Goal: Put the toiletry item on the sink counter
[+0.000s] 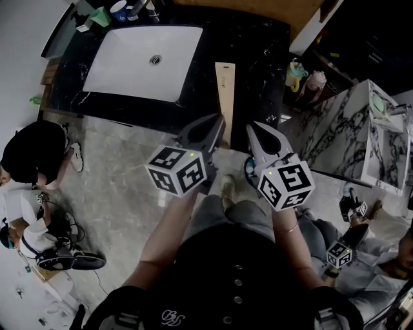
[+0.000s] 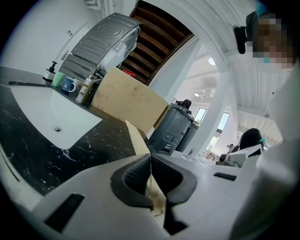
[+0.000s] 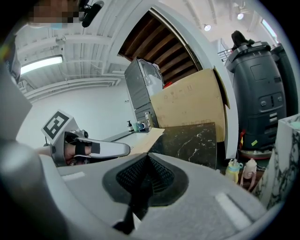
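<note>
The toiletry item is a long, flat tan box point(image 1: 224, 90). My left gripper point(image 1: 218, 122) is shut on its near end, and the box points away over the black marble sink counter point(image 1: 255, 45), right of the white basin point(image 1: 145, 55). In the left gripper view the box point(image 2: 137, 138) runs out from between the pads of the left gripper point(image 2: 151, 159). I cannot tell whether it touches the counter. Beside it, my right gripper point(image 1: 253, 127) is shut with nothing in it, as the right gripper view point(image 3: 147, 159) also shows.
A cup and bottles point(image 1: 119, 9) stand at the counter's back left corner. A cardboard sheet point(image 2: 126, 101) leans behind the counter, with grey bins point(image 2: 176, 126) beside it. Small bottles point(image 1: 302, 76) and a marble block point(image 1: 361, 129) are to the right. People sit on the floor at left point(image 1: 32, 155).
</note>
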`<action>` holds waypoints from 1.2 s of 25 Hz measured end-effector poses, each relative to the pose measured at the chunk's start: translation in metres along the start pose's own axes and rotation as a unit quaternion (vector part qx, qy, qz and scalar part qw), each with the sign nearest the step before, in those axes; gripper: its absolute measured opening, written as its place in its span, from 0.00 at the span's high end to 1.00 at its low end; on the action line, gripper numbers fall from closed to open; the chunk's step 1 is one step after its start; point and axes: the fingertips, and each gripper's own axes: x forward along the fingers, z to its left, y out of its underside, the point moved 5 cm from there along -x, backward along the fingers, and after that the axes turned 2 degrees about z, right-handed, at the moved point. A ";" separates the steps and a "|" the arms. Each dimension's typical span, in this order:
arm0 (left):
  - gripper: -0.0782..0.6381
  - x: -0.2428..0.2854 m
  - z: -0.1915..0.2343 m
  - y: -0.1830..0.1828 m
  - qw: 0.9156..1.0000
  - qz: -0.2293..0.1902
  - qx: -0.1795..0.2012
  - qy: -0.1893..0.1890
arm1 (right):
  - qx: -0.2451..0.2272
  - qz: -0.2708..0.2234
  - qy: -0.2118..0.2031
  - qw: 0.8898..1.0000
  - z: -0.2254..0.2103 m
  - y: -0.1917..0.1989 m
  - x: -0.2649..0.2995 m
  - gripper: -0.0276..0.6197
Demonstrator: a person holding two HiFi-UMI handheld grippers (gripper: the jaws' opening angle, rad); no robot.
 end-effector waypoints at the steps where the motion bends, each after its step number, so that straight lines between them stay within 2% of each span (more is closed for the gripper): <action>1: 0.87 0.002 0.001 0.002 1.000 0.003 -0.001 0.001 | 0.000 0.001 0.001 1.000 0.000 0.002 0.000 0.95; 13: 0.87 0.027 0.003 0.018 0.998 0.057 0.010 0.011 | 0.014 0.008 0.012 1.000 -0.008 0.009 -0.004 0.95; 19: 0.87 0.036 0.004 0.018 0.995 0.083 0.049 -0.014 | 0.017 0.002 0.017 1.000 -0.011 0.008 -0.007 0.95; 23: 0.87 0.039 0.002 0.019 0.994 0.088 0.060 -0.018 | 0.017 0.001 0.021 1.000 -0.014 0.010 -0.012 0.95; 30: 0.87 0.041 -0.001 0.025 0.987 0.114 0.109 -0.029 | 0.014 -0.006 0.017 1.000 -0.013 0.010 -0.014 0.95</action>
